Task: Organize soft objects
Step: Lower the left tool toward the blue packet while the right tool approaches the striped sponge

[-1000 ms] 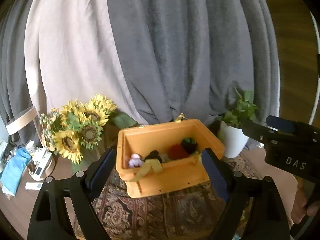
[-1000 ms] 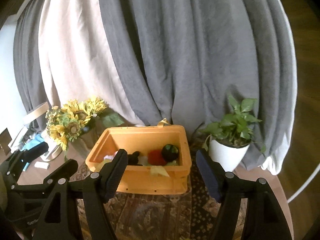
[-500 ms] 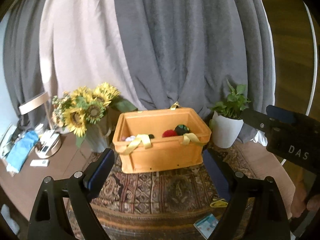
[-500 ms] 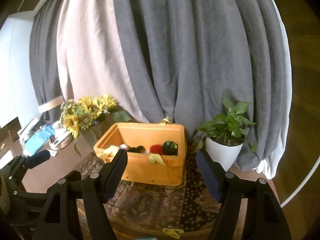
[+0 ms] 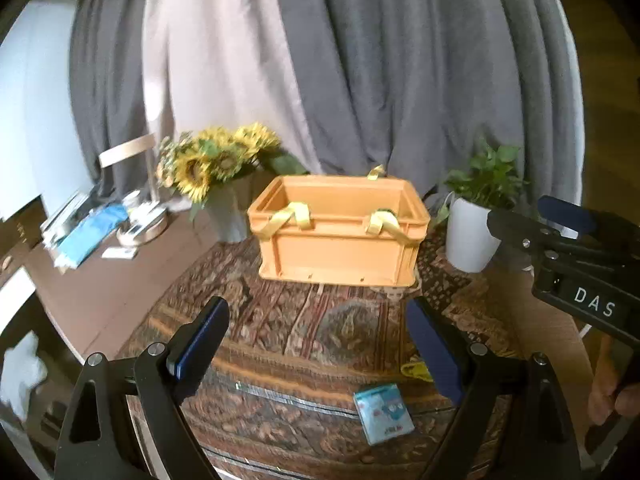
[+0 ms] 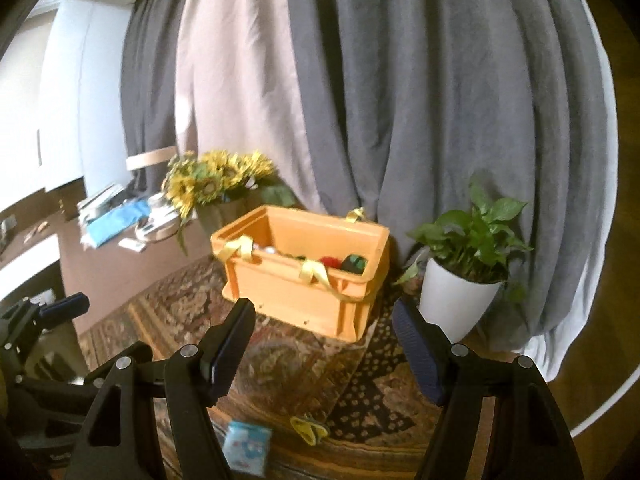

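Both wrist views, grippers held back from the work area. The left gripper (image 5: pixel 316 344) and the right gripper (image 6: pixel 322 344) each stand with jaws spread wide and nothing between them. The step in hand is judged to be the choosing of the next soft object to collect: several items already lie in the orange rectangular plastic crate (image 6: pixel 304 280) with yellow fabric strap handles, among them a red fuzzy ball (image 6: pixel 330 261) and a dark green soft piece (image 6: pixel 354 262), while two things lie loose on the patterned brown woven rug (image 5: pixel 320 320). In the left wrist view the crate (image 5: pixel 340 240) stands at 12 o'clock, well beyond the fingertips; a small pale blue packet with a printed face (image 5: pixel 384 408) lies on the rug at about 5 o'clock, near the inner side of the right-hand finger, and a small crumpled yellow item (image 5: pixel 414 370) lies just beside that finger, partly hidden by it. In the right wrist view the blue packet (image 6: pixel 246 450) sits at 7 o'clock beside the left-hand finger and the yellow item (image 6: pixel 308 428) at 6 o'clock, between the fingers but nearer the camera than their tips. The next move probably calls for lowering one gripper toward the rug, centring the jaws over one loose item, and closing gently, since both look flat and light. A white pot with a green leafy plant (image 6: pixel 460 304) stands at 2 o'clock beside the crate; a bunch of yellow sunflowers (image 6: pixel 216 182) at 11 o'clock.
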`<action>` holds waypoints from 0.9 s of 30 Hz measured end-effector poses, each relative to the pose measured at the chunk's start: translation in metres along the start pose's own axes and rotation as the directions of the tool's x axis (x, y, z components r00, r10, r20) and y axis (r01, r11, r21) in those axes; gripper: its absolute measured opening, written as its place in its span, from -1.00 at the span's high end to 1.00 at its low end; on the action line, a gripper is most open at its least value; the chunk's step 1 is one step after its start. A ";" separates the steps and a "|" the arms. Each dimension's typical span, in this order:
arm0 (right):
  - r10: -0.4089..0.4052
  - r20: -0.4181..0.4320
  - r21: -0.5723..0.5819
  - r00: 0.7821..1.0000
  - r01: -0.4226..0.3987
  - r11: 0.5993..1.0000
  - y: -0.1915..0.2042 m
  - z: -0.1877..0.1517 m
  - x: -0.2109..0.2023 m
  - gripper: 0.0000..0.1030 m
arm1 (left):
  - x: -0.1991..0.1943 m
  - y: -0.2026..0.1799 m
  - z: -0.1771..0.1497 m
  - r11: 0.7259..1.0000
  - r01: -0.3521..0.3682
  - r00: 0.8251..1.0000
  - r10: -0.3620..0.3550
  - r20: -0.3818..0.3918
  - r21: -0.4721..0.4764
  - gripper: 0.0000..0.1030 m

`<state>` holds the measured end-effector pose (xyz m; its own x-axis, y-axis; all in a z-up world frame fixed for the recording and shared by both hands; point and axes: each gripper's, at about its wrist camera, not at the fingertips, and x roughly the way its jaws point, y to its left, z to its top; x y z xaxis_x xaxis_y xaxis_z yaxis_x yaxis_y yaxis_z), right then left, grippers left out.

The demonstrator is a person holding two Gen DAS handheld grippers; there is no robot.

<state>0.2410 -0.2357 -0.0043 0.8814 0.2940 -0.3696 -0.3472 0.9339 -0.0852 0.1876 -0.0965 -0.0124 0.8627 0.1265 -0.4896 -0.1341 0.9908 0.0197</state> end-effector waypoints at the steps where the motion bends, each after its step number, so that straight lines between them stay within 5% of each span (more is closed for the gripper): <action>1: 0.015 -0.004 -0.008 1.000 -0.015 1.000 -0.003 -0.004 0.001 -0.40 | 0.000 -0.004 -0.005 1.000 -0.017 1.000 0.017 -0.007 -0.010 -0.76; 12: 0.175 -0.096 -0.073 0.980 -0.182 0.981 -0.031 -0.048 0.035 -0.39 | 0.006 -0.043 -0.059 0.977 -0.171 0.985 0.166 -0.049 -0.124 -0.77; 27: 0.308 -0.263 -0.057 0.914 -0.334 0.941 -0.045 -0.102 0.105 -0.33 | 0.049 -0.071 -0.099 0.961 -0.219 0.968 0.192 -0.161 -0.169 -0.77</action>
<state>0.3171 -0.2676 -0.1333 0.6148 0.5034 -0.6072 -0.6390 0.7691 -0.0094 0.1918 -0.1659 -0.1241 0.7307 0.3050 -0.6107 -0.4001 0.9162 -0.0212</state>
